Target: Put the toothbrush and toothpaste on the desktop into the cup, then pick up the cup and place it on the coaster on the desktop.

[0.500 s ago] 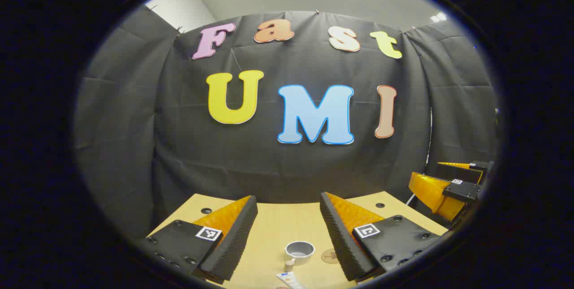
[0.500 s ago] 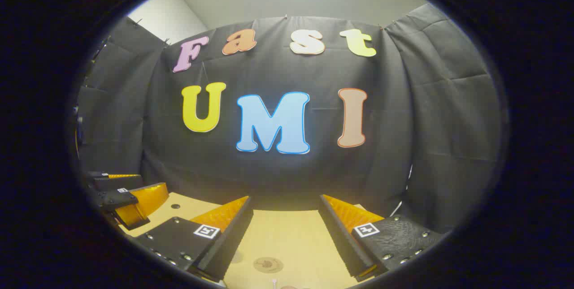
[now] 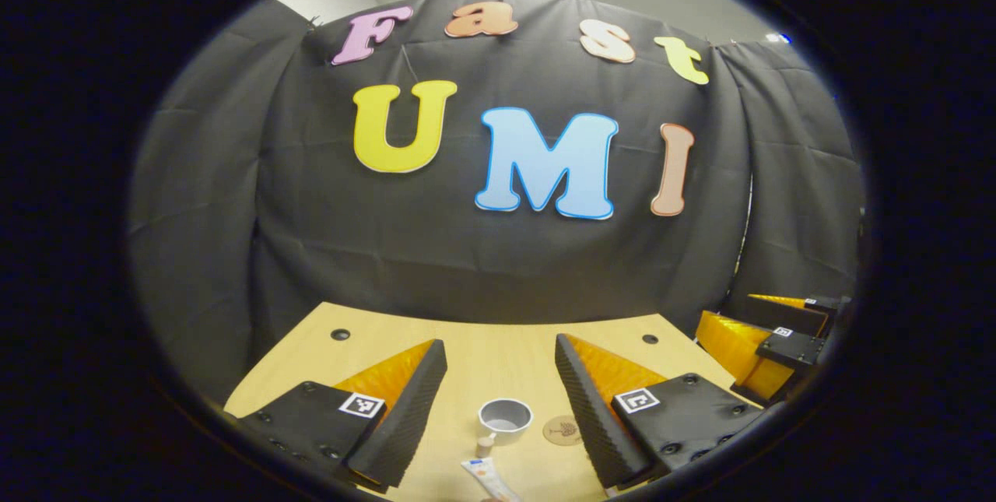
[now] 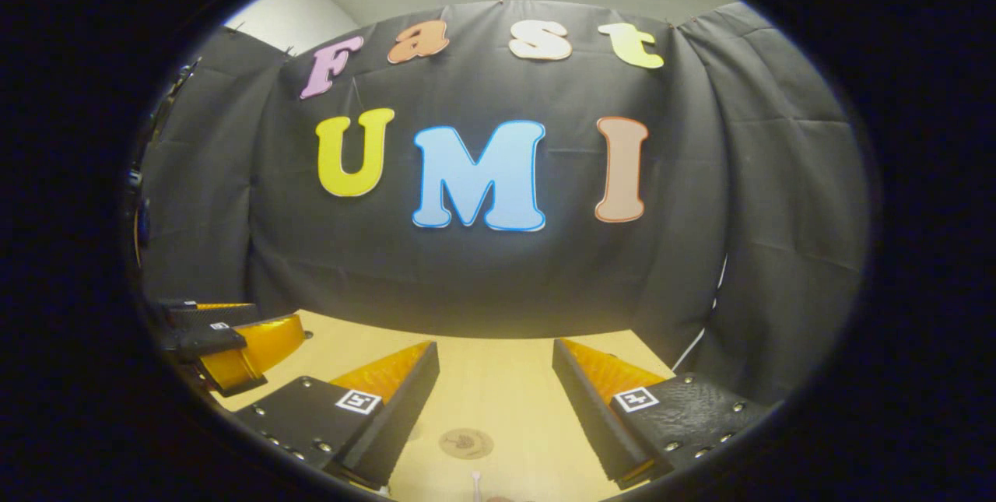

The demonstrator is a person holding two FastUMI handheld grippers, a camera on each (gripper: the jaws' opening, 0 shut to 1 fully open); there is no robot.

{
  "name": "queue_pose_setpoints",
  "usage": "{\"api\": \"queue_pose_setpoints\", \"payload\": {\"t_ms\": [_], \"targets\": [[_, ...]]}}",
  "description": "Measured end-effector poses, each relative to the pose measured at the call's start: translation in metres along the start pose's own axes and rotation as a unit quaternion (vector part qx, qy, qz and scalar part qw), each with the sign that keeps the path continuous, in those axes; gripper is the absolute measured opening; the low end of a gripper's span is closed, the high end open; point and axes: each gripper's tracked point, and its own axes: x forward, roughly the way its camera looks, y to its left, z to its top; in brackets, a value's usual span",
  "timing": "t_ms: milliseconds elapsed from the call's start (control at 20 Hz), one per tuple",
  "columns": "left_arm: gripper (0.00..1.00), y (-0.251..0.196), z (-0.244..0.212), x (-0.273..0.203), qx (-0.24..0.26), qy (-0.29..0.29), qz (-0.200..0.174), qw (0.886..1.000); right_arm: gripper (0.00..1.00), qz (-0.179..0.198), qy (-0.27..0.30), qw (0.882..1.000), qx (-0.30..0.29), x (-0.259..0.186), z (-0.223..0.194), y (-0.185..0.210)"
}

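In the left gripper view a small grey cup (image 3: pixel 505 414) with a white rim stands upright on the wooden table (image 3: pixel 389 331). A round brown coaster (image 3: pixel 562 430) lies just right of it. A white toothpaste tube (image 3: pixel 486 471) lies in front of the cup, cap towards it. My left gripper (image 3: pixel 498 346) is open above and short of them, holding nothing. In the right gripper view the coaster (image 4: pixel 465 443) lies between the fingers of my open right gripper (image 4: pixel 496 346). A white toothbrush tip (image 4: pixel 475 480) pokes in at the bottom edge.
The right gripper (image 3: pixel 770 338) shows at the far right of the left gripper view, and the left gripper (image 4: pixel 233 342) at the far left of the right gripper view. Black cloth walls close off the table's far edge. Small round holes (image 3: pixel 340 335) mark the table's back corners.
Both views have tipped downward: more of the tabletop shows and the wall sits higher. The cup, coaster and toothpaste have shifted up in the left gripper view. Both grippers remain open.
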Motion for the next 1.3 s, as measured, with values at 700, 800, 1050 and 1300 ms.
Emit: {"api": "queue_pose_setpoints", "payload": {"t_ms": [700,800,1050,1300], "targets": [[0.94,-0.003,-0.119,0.024,-0.008,0.146,-0.005,0.989,0.94,0.011,0.167,0.985,0.029,0.024,-0.12,0.0],[0.93,-0.005,-0.143,0.026,-0.01,0.172,-0.008,0.985,0.94,0.015,0.2,0.979,0.036,0.026,-0.142,0.002],[0.93,-0.007,-0.195,0.028,-0.03,0.234,-0.003,0.972,0.95,0.017,0.27,0.962,0.044,0.018,-0.197,0.002],[0.93,0.0,-0.254,0.027,-0.053,0.31,0.014,0.949,0.95,0.023,0.34,0.939,0.037,0.009,-0.246,0.003]]}}
